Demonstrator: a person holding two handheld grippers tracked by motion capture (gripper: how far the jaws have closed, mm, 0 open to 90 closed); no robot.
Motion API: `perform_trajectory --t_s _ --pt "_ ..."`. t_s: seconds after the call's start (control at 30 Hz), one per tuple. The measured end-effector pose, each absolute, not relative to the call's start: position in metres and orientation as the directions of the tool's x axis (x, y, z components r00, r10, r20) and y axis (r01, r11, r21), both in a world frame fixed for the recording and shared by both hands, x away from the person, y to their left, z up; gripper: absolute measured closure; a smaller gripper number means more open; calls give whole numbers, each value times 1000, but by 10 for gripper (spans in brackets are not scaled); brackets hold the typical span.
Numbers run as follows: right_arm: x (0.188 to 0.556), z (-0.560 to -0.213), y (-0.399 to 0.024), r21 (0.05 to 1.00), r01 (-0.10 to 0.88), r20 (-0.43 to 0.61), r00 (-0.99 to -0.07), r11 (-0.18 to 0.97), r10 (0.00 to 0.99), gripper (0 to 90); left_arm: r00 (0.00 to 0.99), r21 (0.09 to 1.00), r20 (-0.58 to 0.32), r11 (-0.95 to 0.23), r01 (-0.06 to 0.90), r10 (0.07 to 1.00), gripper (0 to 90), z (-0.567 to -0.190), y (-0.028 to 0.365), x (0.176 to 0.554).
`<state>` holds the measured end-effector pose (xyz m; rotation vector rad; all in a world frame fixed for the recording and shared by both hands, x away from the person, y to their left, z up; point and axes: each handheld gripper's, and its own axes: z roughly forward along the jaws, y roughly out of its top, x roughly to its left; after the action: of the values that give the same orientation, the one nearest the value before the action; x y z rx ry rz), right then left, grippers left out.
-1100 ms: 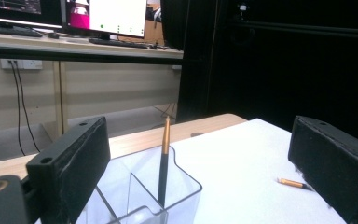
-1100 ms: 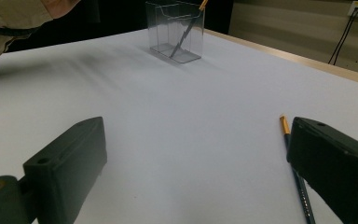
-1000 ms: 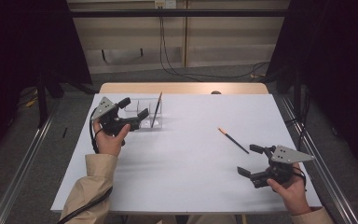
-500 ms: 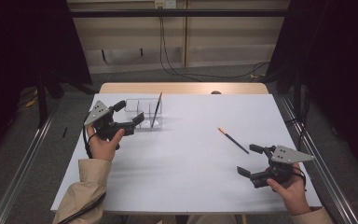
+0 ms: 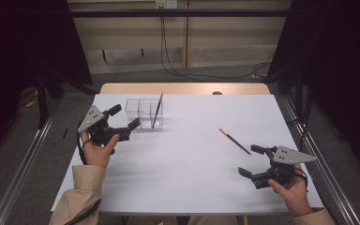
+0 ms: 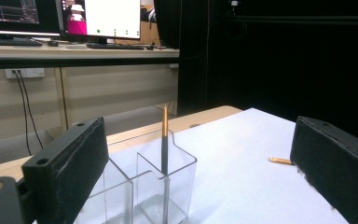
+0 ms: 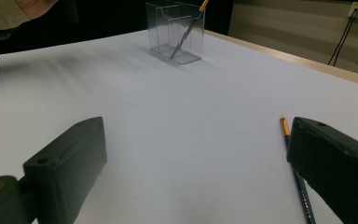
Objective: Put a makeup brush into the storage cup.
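A clear plastic holder (image 5: 140,114) with several compartments stands at the back left of the white table (image 5: 187,159). A dark pencil (image 5: 157,110) with an orange end leans in its right compartment. A second pencil (image 5: 234,140) lies flat at the right. My left gripper (image 5: 124,117) is open and empty, just left of the holder and apart from it. My right gripper (image 5: 251,161) is open and empty, a little nearer than the loose pencil. The left gripper view looks at the holder (image 6: 144,186) and its pencil (image 6: 164,140). In the right gripper view the loose pencil (image 7: 296,177) runs beside the right jaw.
Metal rails (image 5: 23,168) run along both sides of the table. Cables (image 5: 168,51) hang down the far wall onto the floor. A desk with monitors (image 6: 98,18) stands beyond the table. A beige sleeve (image 5: 82,197) comes in at the lower left.
My left gripper has drawn back to the left and toward the person, away from the holder, still open. The right gripper and both pencils have not moved.
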<state>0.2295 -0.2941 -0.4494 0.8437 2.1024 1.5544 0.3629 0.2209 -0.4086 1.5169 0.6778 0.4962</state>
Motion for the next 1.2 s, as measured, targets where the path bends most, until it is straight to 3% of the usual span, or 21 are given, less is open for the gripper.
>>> perform_trajectory --t_s 1.2 --pt "229 -449 -294 951 233 38 -743 205 668 42 768 989 -107 -11 146 631 36 -422 233 338"
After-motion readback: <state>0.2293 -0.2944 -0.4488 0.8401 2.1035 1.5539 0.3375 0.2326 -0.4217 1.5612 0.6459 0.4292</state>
